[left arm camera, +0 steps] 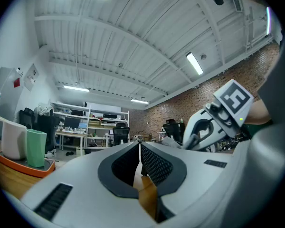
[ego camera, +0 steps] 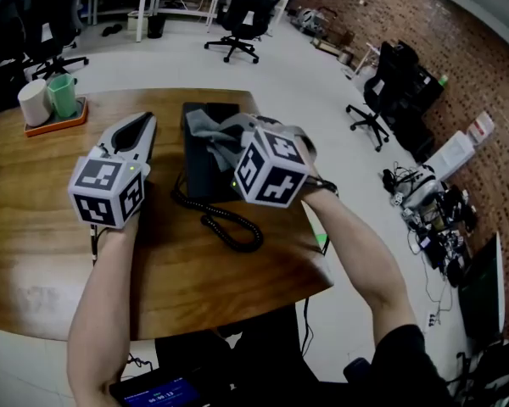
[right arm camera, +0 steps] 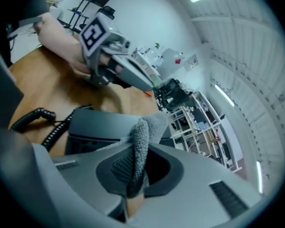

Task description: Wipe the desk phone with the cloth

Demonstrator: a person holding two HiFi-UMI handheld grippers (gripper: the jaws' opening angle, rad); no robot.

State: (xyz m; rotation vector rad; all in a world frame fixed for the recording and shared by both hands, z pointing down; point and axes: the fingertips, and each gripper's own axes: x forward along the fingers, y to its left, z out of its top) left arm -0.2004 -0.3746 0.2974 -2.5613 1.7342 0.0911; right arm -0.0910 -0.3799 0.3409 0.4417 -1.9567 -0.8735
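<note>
A black desk phone (ego camera: 205,147) stands on the wooden desk (ego camera: 42,227), its coiled cord (ego camera: 225,225) trailing toward the front edge. My right gripper (ego camera: 225,142) hovers over the phone, shut on a grey cloth (ego camera: 210,129) that drapes onto the phone top. In the right gripper view the cloth (right arm camera: 141,141) is pinched between the jaws above the phone (right arm camera: 102,125). My left gripper (ego camera: 142,125) rests just left of the phone, shut with nothing in it. In the left gripper view its jaws (left arm camera: 139,156) meet, and the right gripper (left arm camera: 213,122) shows beyond.
An orange tray (ego camera: 55,117) with a white cup and a green cup (ego camera: 64,96) sits at the desk's far left. Office chairs (ego camera: 242,15) stand on the floor behind. The desk's right edge runs close to the phone, with cables and equipment (ego camera: 428,210) beyond.
</note>
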